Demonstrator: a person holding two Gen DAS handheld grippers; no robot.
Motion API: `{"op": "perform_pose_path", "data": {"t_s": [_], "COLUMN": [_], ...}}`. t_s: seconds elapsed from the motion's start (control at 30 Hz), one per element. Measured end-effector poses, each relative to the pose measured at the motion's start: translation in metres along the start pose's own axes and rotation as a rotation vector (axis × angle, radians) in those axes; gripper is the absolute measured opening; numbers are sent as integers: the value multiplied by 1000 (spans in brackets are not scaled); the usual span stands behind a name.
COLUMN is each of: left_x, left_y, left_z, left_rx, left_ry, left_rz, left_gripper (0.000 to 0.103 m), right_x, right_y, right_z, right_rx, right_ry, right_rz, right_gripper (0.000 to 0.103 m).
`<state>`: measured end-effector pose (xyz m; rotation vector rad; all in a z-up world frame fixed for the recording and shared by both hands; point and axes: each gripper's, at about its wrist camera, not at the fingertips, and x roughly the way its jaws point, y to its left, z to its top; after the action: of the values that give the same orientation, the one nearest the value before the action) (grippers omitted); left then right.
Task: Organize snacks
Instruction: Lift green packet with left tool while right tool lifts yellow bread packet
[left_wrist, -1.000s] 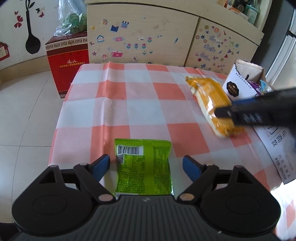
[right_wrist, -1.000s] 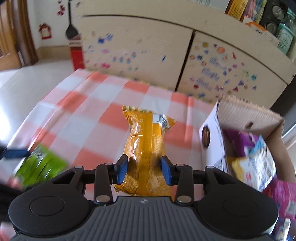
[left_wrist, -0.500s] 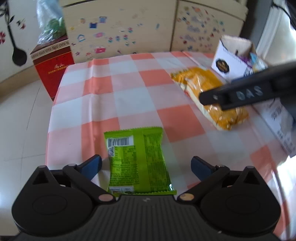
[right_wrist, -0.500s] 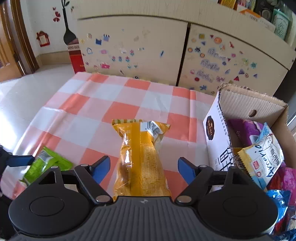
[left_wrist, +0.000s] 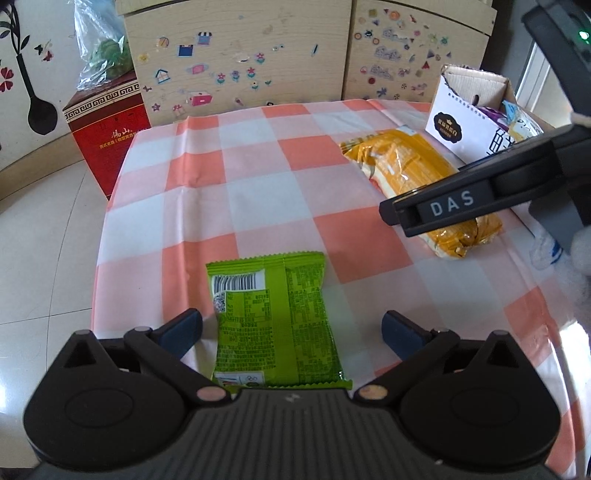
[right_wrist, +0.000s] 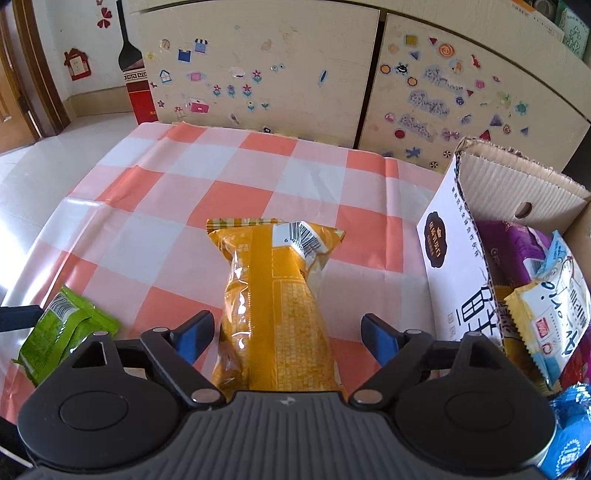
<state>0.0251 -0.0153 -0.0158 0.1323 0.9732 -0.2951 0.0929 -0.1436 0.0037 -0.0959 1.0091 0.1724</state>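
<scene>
While my right claw (right_wrist: 286, 332) opens astride the orange pack (right_wrist: 275, 306), long axis along its fingers, near the desk's right edge; left claw (left_wrist: 291, 332) wide around the green pack (left_wrist: 275, 317).

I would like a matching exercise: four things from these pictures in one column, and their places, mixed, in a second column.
Things:
1. green packet
2. yellow packet
3. purple packet
4. red box

Places:
A. inside the carton
B. between the right gripper's fingers
C. on the floor
D. between the left gripper's fingers

Pairs: 1-D, 2-B, 3-A, 4-C
</scene>
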Motion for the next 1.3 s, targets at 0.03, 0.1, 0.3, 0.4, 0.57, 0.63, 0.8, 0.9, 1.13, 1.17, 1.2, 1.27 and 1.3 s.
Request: {"op": "perform_pose_path", "data": {"t_s": [0.03,0.1,0.3,0.4,0.57,0.63,0.8,0.9,1.13,1.17,1.2,1.27,1.3], "left_x": [0,0,0,-3,-7,-8,-12,-19,-41,-43,-48,-54,-58], "left_y": [0,0,1,2,4,5,7,8,2,1,-1,-4,-6], "left_z": [0,0,1,2,4,4,4,5,7,8,9,10,11], "left_rx": [0,3,0,-7,-3,-10,-7,-9,-4,-2,1,5,5], "left_ry": [-1,-5,-10,-28,-55,-65,-84,-106,-158,-165,-174,-189,-196], "left_rz": [0,-1,-2,-5,-2,-1,8,11,3,0,-4,-10,-12], "left_gripper": [103,103,99,86,58,51,50,50,50,50,50,50,50], "right_x": [1,2,0,-1,-6,-9,-29,-45,-83,-87,-92,-99,-103], "right_y": [0,0,2,3,5,7,10,9,4,3,2,-1,-2], "right_z": [1,1,1,1,-1,-4,-10,-13,-24,-25,-26,-29,-30], "right_rx": [2,1,-9,-9,-11,-23,-42,-49,-26,-21,-15,-1,3], "right_ry": [0,-2,-6,-6,-3,-2,-16,-37,-87,-95,-103,-116,-121], "right_rz": [2,3,-1,7,17,16,14,3,-17,-16,-15,-14,-16], "right_gripper": [91,91,90,81,63,61,61,61,61,61,61,61,61]}}
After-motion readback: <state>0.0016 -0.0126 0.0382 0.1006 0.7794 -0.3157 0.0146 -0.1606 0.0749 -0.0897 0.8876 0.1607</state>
